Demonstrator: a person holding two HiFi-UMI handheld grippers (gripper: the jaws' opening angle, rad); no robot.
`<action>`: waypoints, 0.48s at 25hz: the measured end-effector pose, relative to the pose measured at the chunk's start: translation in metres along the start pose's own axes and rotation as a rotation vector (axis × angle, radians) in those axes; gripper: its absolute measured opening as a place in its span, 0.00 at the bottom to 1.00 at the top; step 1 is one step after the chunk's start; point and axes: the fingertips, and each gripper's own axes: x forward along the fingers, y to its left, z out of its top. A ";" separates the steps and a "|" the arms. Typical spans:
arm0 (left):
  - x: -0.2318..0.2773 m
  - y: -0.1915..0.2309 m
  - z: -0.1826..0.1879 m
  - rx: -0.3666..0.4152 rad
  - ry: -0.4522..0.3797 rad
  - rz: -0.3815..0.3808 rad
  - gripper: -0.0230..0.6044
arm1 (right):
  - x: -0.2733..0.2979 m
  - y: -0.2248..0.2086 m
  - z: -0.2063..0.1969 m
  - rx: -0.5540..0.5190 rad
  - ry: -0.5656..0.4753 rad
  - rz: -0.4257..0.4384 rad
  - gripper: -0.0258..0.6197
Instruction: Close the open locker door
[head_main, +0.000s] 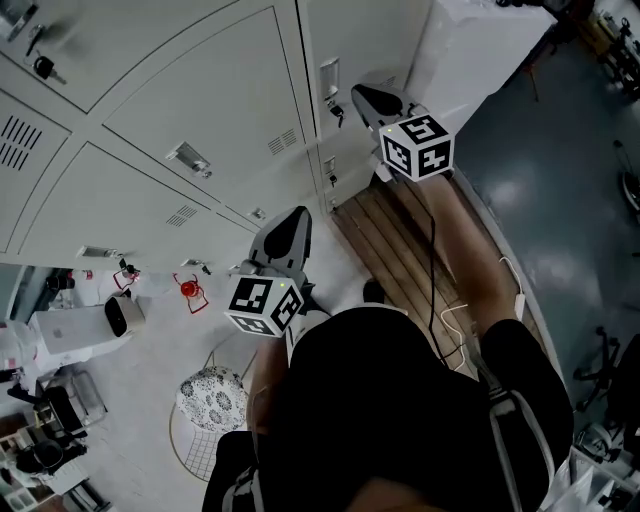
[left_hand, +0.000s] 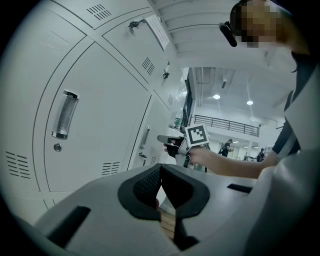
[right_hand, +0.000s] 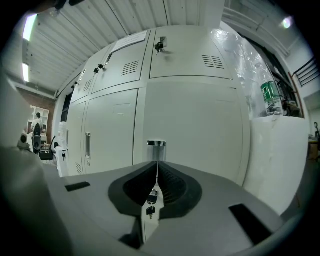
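White lockers (head_main: 190, 90) ahead; right claw (right_hand: 156, 165), jaws together, faces locker door (right_hand: 200, 120).

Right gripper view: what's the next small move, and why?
Probably ease the right gripper straight forward and press its shut, empty jaws on the locker door beside the chrome handle. The jaws line up with that handle and the keys hanging below it; the door looks nearly flush, so a short push should seat it.

The left gripper (head_main: 292, 222) and right gripper (head_main: 365, 96) have smooth grey shells with black ribbed jaw pads. Each carries 1 white marker cube (head_main: 265, 303) printed with black squares. A thin black cable (head_main: 433, 262) trails along the right arm. The person wears a black top (head_main: 390, 400).
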 end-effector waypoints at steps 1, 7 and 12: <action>0.003 -0.003 -0.001 -0.001 0.000 -0.004 0.07 | -0.005 -0.001 0.001 -0.002 -0.001 0.000 0.06; 0.021 -0.024 -0.005 0.001 0.005 -0.030 0.07 | -0.038 -0.011 0.010 -0.008 -0.021 -0.002 0.06; 0.037 -0.044 -0.009 0.005 0.009 -0.048 0.06 | -0.068 -0.019 0.015 -0.005 -0.032 -0.004 0.06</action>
